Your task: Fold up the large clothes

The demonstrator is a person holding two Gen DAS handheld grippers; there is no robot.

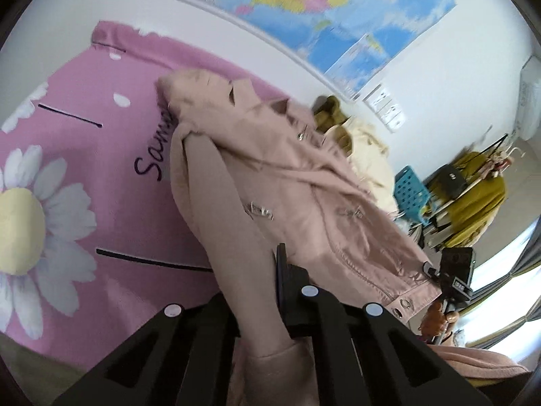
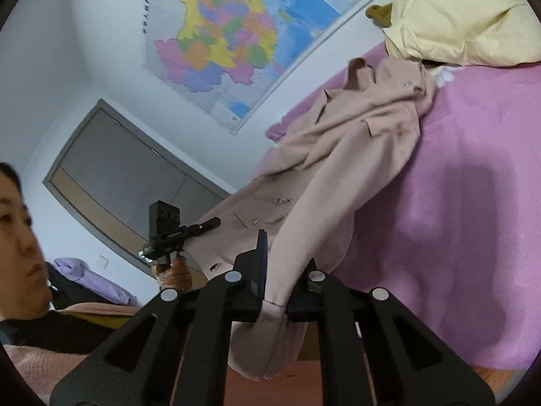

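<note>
A pale pink jacket (image 1: 304, 176) lies crumpled on a pink bedsheet (image 1: 101, 169) printed with daisies. My left gripper (image 1: 257, 287) is shut on one of its sleeves (image 1: 230, 209), which runs up between the fingers, the cuff hanging below them. In the right wrist view the jacket (image 2: 365, 135) is lifted off the sheet (image 2: 456, 203), and my right gripper (image 2: 287, 257) is shut on the other sleeve (image 2: 321, 209) just above its cuff. Each view shows the other gripper beside the jacket's lower edge: the right gripper (image 1: 453, 270) and the left gripper (image 2: 169, 233), held by a hand (image 2: 175, 274).
A cream pillow (image 2: 456, 17) lies at the bed's far end, with cream clothes (image 1: 368, 149) and an olive garment (image 1: 331, 111) beyond the jacket. A map (image 1: 338, 6) hangs on the wall. A blue basket (image 1: 410, 193) and a mustard garment (image 1: 480, 186) stand at right. The person (image 2: 20, 230) is at left.
</note>
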